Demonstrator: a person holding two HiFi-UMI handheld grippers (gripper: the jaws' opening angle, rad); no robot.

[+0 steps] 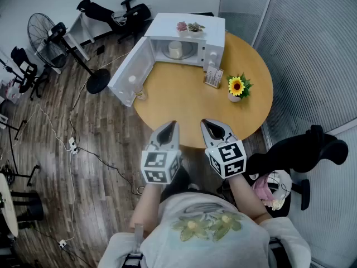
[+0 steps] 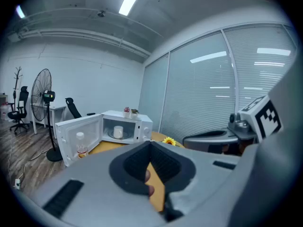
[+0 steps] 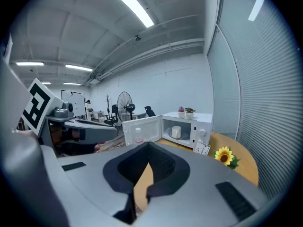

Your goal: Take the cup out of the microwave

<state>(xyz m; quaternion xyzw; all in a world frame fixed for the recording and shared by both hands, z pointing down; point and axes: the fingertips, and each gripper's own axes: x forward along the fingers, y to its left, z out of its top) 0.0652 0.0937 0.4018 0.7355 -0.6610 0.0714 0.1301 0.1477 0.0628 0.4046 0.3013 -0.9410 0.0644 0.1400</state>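
A white microwave (image 1: pixel 212 35) stands at the far side of the round wooden table (image 1: pixel 178 105), its door (image 1: pixel 131 71) swung wide open to the left. A pale cup (image 1: pixel 175 49) sits on the turntable inside; it also shows as the cup (image 2: pixel 118 132) and the cup (image 3: pixel 176 132) in the gripper views. My left gripper (image 1: pixel 169 128) and right gripper (image 1: pixel 215 128) hover side by side over the table's near edge, far from the microwave. Both point toward it, shut and holding nothing. The left gripper (image 2: pixel 151 145) and right gripper (image 3: pixel 149 148) show their jaws meeting at the tips.
Two small potted plants (image 1: pixel 188 27) sit on top of the microwave. A sunflower pot (image 1: pixel 236 87) and a small card stand (image 1: pixel 213 77) are to its right, a bottle (image 1: pixel 140 94) by the open door. A floor fan (image 1: pixel 47 35), floor cables and a black chair (image 1: pixel 301 149) surround the table.
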